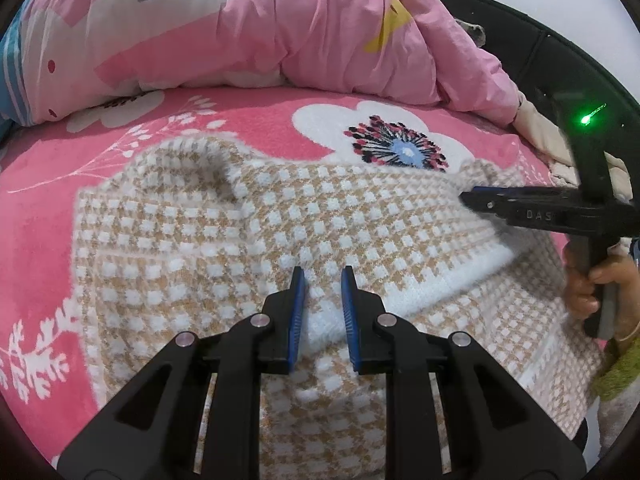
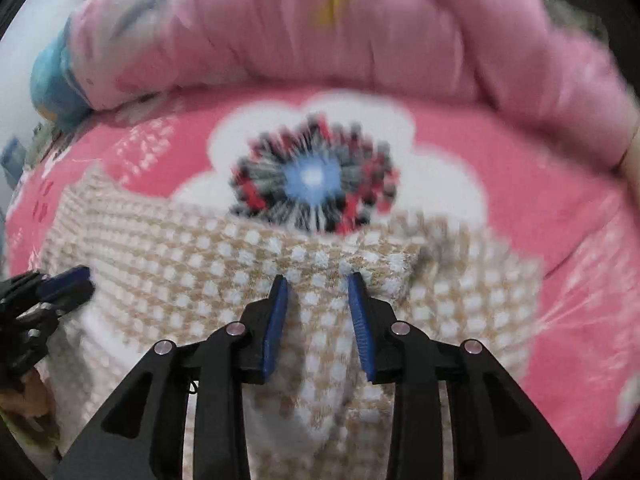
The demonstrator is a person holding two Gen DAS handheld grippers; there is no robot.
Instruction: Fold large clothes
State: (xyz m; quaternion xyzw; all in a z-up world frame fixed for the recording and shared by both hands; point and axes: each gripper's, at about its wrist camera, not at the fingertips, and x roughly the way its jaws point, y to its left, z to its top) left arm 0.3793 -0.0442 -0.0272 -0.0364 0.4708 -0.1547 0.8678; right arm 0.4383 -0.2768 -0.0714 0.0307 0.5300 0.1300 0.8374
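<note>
In the left wrist view, the left gripper [image 1: 322, 276] is seen nearest, its blue-padded jaws standing apart with a raised fold of the checked knit garment [image 1: 248, 248] between them; whether the pads touch the fabric cannot be told. The tan-and-white garment is spread over a pink flowered blanket [image 1: 48, 208] on the bed, and its near edge is cut off by the gripper's black frame. A white ribbed band of the garment is seen running toward the right.

To the right, the right gripper [image 1: 466, 198] is seen side-on, held by a hand [image 1: 588, 284] that is partly cut off at the picture's edge. From this side its jaws cannot be judged.

In the right wrist view, which is blurred, the right gripper [image 2: 318, 278] is shown with its jaws parted over a bunched ridge of the garment [image 2: 192, 280], probably just above it. The left gripper [image 2: 70, 280] is only partly seen at the left edge.

Farther back, a large white flower with a blue centre [image 1: 402, 148] is printed on the blanket, and a heaped pink quilt [image 1: 312, 36] is lying beyond it.
</note>
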